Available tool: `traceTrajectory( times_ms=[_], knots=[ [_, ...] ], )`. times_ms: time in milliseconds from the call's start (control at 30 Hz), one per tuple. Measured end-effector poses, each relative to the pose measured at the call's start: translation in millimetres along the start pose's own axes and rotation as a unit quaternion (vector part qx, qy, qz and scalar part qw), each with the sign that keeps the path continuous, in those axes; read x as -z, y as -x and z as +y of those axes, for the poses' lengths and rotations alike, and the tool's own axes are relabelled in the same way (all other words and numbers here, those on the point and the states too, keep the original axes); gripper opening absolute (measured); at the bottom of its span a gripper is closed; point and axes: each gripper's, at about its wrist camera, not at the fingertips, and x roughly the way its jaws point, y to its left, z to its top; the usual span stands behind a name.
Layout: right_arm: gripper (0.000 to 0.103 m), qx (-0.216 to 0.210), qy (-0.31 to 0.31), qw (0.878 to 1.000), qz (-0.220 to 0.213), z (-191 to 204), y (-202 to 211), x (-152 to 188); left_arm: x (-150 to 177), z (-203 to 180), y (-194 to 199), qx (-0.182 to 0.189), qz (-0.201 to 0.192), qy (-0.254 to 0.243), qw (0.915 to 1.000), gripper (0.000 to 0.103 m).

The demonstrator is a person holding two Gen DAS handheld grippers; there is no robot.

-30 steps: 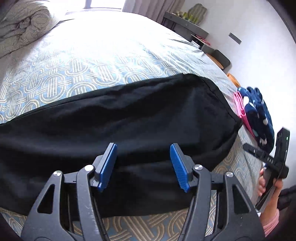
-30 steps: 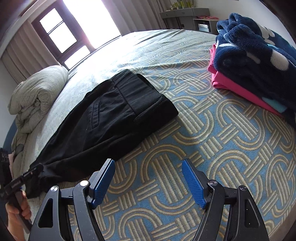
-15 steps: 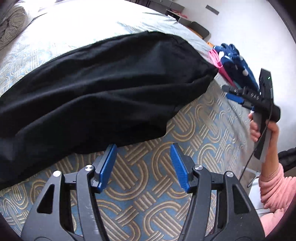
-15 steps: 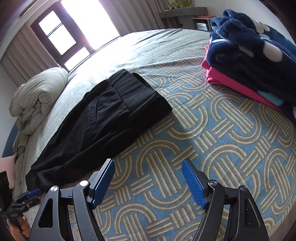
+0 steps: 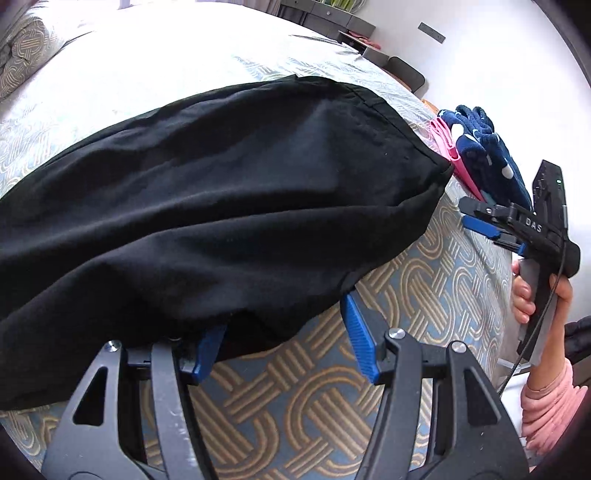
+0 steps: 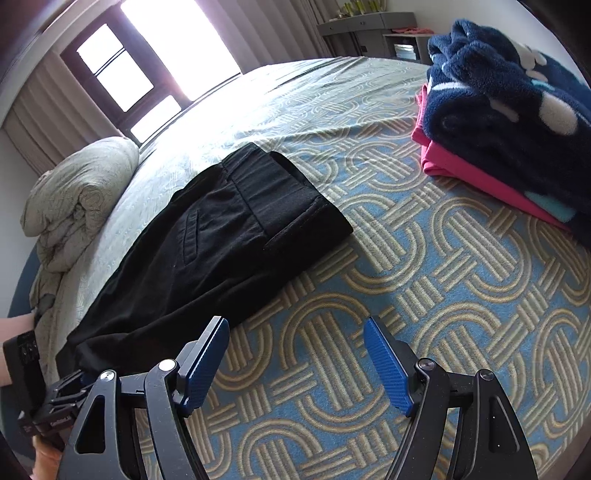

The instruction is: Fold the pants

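Black pants lie folded lengthwise on the patterned bedspread, waistband toward the far right. They fill the left wrist view. My left gripper is open at the near hem edge, its left finger tucked under the black cloth. It also shows in the right wrist view at the leg end. My right gripper is open and empty, above the bedspread just right of the pants. It also shows in the left wrist view.
A stack of folded clothes, navy fleece over pink, sits at the bed's right side. A rolled quilt lies at the far left. A grey cabinet stands by the back wall.
My left gripper moved back in to the pants' near edge, and its left finger went under the cloth. My right gripper stayed nearly still.
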Motion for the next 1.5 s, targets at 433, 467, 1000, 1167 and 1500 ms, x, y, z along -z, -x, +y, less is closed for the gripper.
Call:
traceTrajectory(
  times_ms=[433,467,1000,1167,1500],
  knots=[
    [0.085,-0.079,-0.112,0.991,-0.003,-8,-50,-53,5,-17,4,0.007,-0.008,0.006,0.9999,0.027],
    [0.063,-0.068,-0.106,0.992,-0.006,-5,-51,-54,8,-21,7,0.002,-0.010,-0.001,0.9999,0.027],
    [0.016,0.023,-0.049,0.997,-0.056,-44,30,-13,74,-100,20,0.003,0.024,-0.121,0.9923,0.027],
    [0.035,0.016,-0.081,0.996,-0.039,-72,32,15,87,-95,19,0.003,0.035,-0.103,0.9940,0.027],
    [0.060,0.051,-0.038,0.997,-0.052,-60,45,17,92,-97,20,-0.004,0.031,-0.094,0.9951,0.035]
  ],
)
